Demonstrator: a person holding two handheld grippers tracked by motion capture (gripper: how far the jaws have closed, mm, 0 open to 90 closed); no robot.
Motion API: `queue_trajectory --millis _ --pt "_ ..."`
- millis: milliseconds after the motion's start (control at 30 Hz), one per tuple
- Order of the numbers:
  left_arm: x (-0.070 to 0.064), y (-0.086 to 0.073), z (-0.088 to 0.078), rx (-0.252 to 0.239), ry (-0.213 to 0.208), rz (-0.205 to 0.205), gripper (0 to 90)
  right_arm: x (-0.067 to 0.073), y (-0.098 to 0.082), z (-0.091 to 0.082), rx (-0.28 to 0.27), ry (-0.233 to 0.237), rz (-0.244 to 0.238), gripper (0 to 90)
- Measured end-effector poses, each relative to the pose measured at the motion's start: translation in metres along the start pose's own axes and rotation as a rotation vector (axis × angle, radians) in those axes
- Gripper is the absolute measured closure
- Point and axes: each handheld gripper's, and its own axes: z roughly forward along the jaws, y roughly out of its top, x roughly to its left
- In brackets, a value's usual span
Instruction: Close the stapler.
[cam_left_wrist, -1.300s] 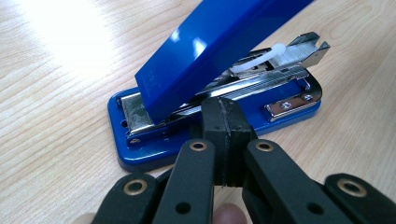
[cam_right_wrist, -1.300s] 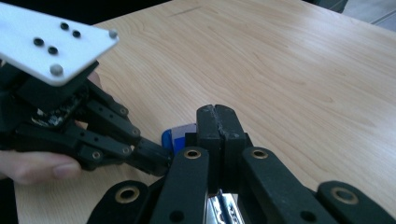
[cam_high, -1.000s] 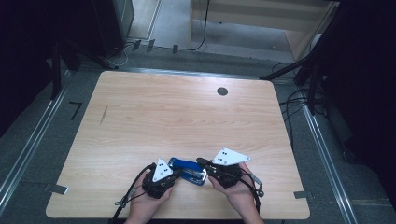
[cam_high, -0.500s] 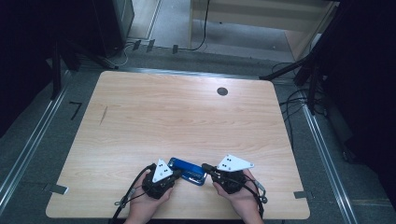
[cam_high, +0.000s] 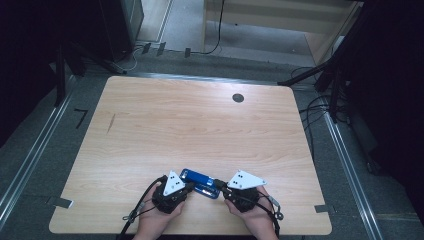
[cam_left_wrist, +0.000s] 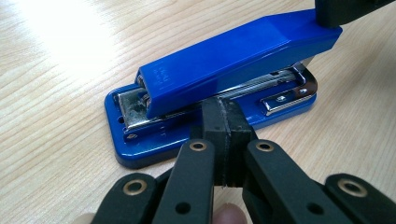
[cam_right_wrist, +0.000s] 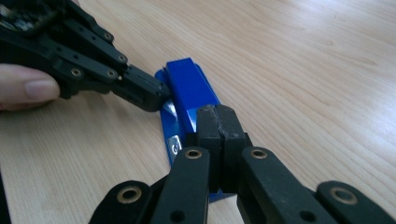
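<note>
A blue stapler (cam_high: 199, 179) lies flat on the wooden table (cam_high: 200, 125) near its front edge. My left gripper (cam_high: 191, 186) is shut with nothing between its pads. Its tip (cam_left_wrist: 224, 133) rests against the stapler's (cam_left_wrist: 233, 60) long side, at the gap between the top arm and the base. My right gripper (cam_high: 219, 183) is shut too, empty, with its tip (cam_right_wrist: 219, 126) on the stapler's (cam_right_wrist: 189, 91) near end. In the right gripper view the left gripper (cam_right_wrist: 147, 93) reaches in from the left to the stapler's side. The right gripper's tip (cam_left_wrist: 345, 11) sits on the stapler's far end in the left gripper view.
A dark round grommet hole (cam_high: 238, 98) sits near the table's far edge. Cables (cam_high: 320, 107) and stand legs lie on the floor to the right and behind. A hand (cam_high: 155, 222) holds each gripper at the front edge.
The right gripper has drawn back slightly toward the table's front edge. The stapler and the left gripper have stayed where they were.
</note>
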Motion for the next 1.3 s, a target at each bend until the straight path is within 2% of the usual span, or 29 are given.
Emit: queue_trajectory --millis 100,167,267,367,467,567,667,867,1100,1200,1300 --pt "0.0 0.0 0.0 0.0 0.0 0.001 90.0 -0.001 -0.001 -0.001 -0.003 -0.002 0.011 90.0" --pt "0.0 0.0 0.0 0.001 -0.001 0.001 90.0 -0.003 -0.001 0.0 0.024 0.007 0.051 90.0" --pt "0.0 0.0 0.0 0.001 -0.002 0.0 90.0 -0.004 -0.004 0.0 0.002 0.022 0.082 90.0" --pt "0.0 0.0 0.0 0.002 -0.001 0.001 90.0 -0.002 -0.006 -0.001 -0.009 0.018 0.08 90.0" --pt "0.0 0.0 0.0 0.003 0.0 0.004 90.0 0.001 -0.006 0.0 -0.007 -0.004 0.055 90.0" --pt "0.0 0.0 0.0 0.001 0.001 0.008 90.0 0.0 -0.006 0.0 -0.006 0.003 0.059 90.0" --pt "0.0 0.0 0.0 0.001 0.001 0.007 90.0 0.004 -0.006 0.001 0.0 -0.029 0.028 90.0" --pt "0.0 0.0 0.0 0.002 0.001 0.009 90.0 0.008 -0.006 0.001 0.001 -0.056 0.006 90.0" --pt "0.0 0.0 0.0 0.004 0.001 0.003 90.0 0.009 -0.006 0.001 0.0 -0.059 0.01 90.0" --pt "0.001 0.0 0.0 0.001 -0.005 -0.005 90.0 0.006 -0.005 -0.001 -0.011 -0.037 0.048 90.0" --pt "0.001 0.0 0.0 0.001 -0.004 -0.004 90.0 0.004 -0.004 -0.003 -0.033 -0.04 0.062 90.0"
